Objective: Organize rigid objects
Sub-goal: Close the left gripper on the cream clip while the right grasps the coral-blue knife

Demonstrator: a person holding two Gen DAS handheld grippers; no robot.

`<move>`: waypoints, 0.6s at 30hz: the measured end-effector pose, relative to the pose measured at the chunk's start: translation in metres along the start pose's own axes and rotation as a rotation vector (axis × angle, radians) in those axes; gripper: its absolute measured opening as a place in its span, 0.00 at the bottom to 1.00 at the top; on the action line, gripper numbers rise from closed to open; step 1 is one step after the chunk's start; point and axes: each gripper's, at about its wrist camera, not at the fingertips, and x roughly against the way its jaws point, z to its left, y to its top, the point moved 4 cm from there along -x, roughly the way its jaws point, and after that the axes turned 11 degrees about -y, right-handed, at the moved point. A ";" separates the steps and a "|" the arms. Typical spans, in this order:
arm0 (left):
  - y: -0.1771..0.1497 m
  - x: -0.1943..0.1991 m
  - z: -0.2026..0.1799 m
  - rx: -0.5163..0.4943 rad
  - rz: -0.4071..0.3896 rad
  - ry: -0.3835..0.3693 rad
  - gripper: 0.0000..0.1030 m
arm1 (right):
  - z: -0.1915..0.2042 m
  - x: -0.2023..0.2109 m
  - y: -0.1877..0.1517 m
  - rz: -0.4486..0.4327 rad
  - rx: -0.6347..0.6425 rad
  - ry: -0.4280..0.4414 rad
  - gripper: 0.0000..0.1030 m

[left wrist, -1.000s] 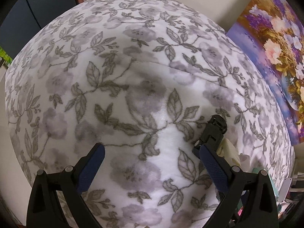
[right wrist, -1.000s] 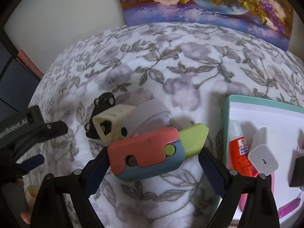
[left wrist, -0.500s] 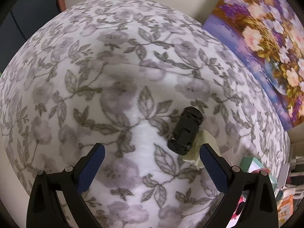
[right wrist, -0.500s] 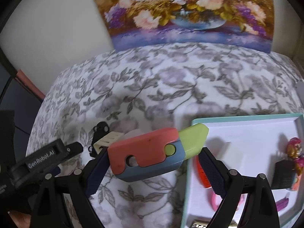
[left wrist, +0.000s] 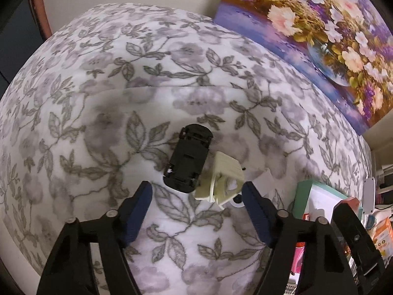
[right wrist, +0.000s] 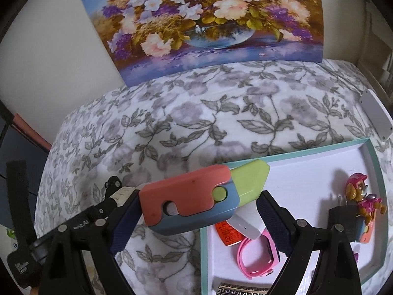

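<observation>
The right gripper [right wrist: 199,217] holds a flat plastic toy knife with a coral-pink and blue handle and a lime-green blade [right wrist: 196,200], pressed between its two blue pads. The toy hangs in the air above the near-left corner of the shallow white tray with a mint-green rim [right wrist: 371,157], which lies on the grey floral blanket [right wrist: 196,123].

Its long axis runs across the gripper, from left to right and a little upward. The green blade points to the right, toward the tray; the pink end points to the left.

The risk, in my judgement, is in the release. The toy is longer than the opening of the fingers, so if it is let go here, one end may land on the green rim and the toy may tip out onto the blanket. It may also fall on the pink watch strap [right wrist: 258,258] and the red-labelled tube [right wrist: 227,232] directly below.

The left gripper [left wrist: 197,215] is wide open and holds nothing. It hovers near an overturned black toy car [left wrist: 189,162] and a cream plastic toy truck [left wrist: 224,179], which touch each other on the blanket.
</observation>
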 end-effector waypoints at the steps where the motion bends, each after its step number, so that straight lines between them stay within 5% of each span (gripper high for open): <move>1: 0.000 -0.001 -0.001 -0.004 -0.001 -0.004 0.64 | -0.001 -0.001 0.000 0.003 -0.004 0.000 0.91; 3: -0.001 -0.002 -0.004 -0.021 -0.004 -0.002 0.54 | -0.002 -0.003 -0.001 0.010 -0.010 -0.002 0.91; 11: 0.003 -0.005 -0.012 -0.071 -0.041 0.009 0.47 | -0.005 -0.005 -0.002 0.023 -0.019 0.003 0.91; 18: 0.008 -0.010 -0.021 -0.121 -0.063 0.022 0.30 | -0.009 -0.008 -0.002 0.035 -0.035 0.001 0.91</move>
